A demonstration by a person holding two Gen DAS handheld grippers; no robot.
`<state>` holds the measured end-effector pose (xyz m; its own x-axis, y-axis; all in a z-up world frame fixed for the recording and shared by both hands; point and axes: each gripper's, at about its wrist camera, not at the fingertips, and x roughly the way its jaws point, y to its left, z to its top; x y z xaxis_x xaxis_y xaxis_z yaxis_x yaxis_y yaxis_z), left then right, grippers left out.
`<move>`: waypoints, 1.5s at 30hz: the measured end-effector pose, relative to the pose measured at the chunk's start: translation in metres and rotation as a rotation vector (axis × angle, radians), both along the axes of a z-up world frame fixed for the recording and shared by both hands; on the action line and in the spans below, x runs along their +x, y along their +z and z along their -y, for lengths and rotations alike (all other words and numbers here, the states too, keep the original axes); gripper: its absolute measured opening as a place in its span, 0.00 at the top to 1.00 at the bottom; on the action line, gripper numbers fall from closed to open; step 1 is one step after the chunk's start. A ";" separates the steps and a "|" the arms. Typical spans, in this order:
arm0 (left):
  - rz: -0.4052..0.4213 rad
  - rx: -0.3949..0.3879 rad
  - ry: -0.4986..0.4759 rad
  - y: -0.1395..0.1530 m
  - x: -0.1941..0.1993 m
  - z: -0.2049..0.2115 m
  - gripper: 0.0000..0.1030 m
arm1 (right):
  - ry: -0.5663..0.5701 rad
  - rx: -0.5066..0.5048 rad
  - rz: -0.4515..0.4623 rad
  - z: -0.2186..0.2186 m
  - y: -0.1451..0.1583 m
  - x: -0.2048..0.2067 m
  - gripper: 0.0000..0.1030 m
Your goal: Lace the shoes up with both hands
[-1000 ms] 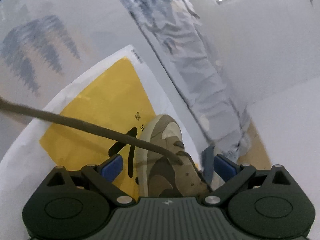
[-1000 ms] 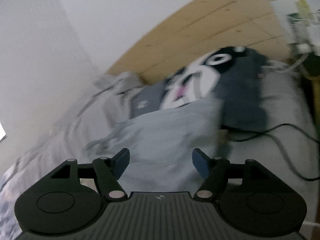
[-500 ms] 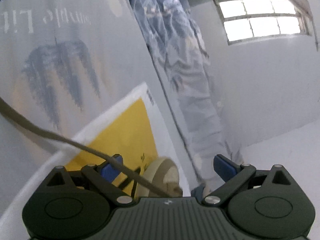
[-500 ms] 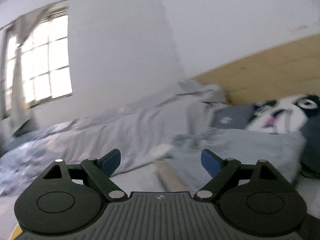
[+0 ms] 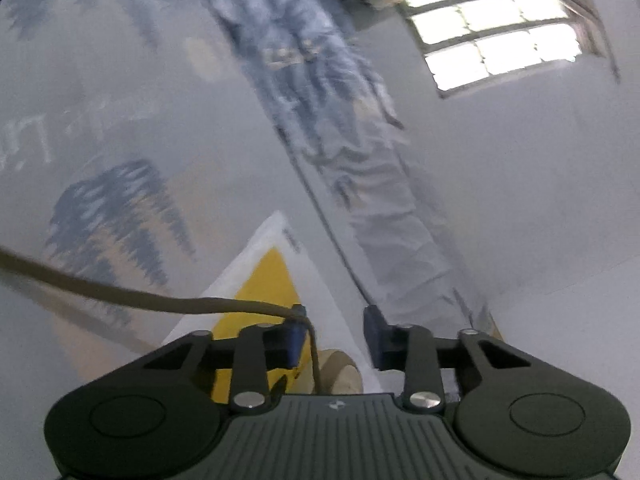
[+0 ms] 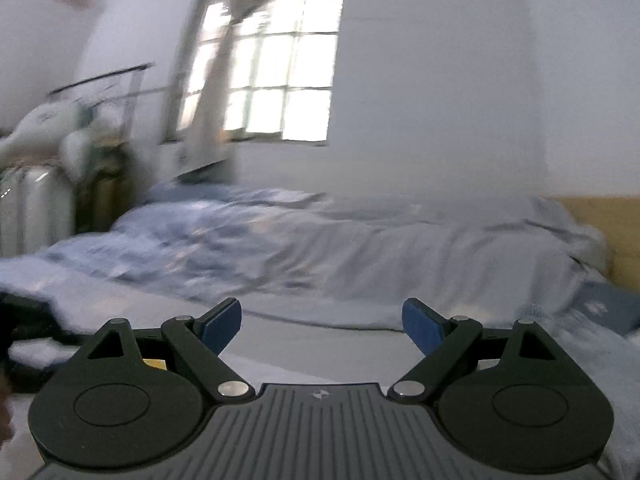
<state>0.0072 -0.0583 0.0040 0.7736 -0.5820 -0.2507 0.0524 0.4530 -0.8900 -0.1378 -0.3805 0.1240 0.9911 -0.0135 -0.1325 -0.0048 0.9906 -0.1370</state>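
Since the earlier frames the left hand-held gripper [image 5: 334, 330] has tilted upward: the shoe [image 5: 340, 372], which showed in full a second ago, is now only a tan toe just under the gripper, at about 6 o'clock in the left wrist view. The fingers have also come nearer to each other. The lace [image 5: 168, 300] runs in from 9 o'clock, bends at the left finger [image 5: 294, 336] and drops toward the shoe. It lies against that finger, but a gap remains between the two fingers, so it is hooked and not pinched. I judge the lace is being drawn out from the shoe, which sits on a yellow sheet [image 5: 272, 284] on the bed.

The right hand-held gripper [image 6: 322, 324] has swung from the pillows toward the window [image 6: 276, 76]. It points level over the bed [image 6: 320, 248], fingers wide apart, with nothing between them.
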 end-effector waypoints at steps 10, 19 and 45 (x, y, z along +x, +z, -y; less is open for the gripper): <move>0.205 0.038 -0.151 0.034 -0.010 0.020 0.97 | 0.264 -0.293 -0.038 -0.107 -0.034 -0.009 0.17; 0.242 -0.017 -0.217 0.032 -0.016 0.016 0.99 | 0.285 -0.419 -0.079 -0.142 -0.058 -0.007 0.62; 0.235 -0.112 -0.064 0.030 -0.006 -0.042 0.99 | 0.253 -0.435 -0.120 -0.146 -0.052 0.012 1.00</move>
<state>0.0010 -0.0168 0.0344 0.7636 -0.6457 -0.0001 0.2886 0.3415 -0.8945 -0.1262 -0.2348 0.0718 0.9485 0.1457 -0.2813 -0.2782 0.8077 -0.5199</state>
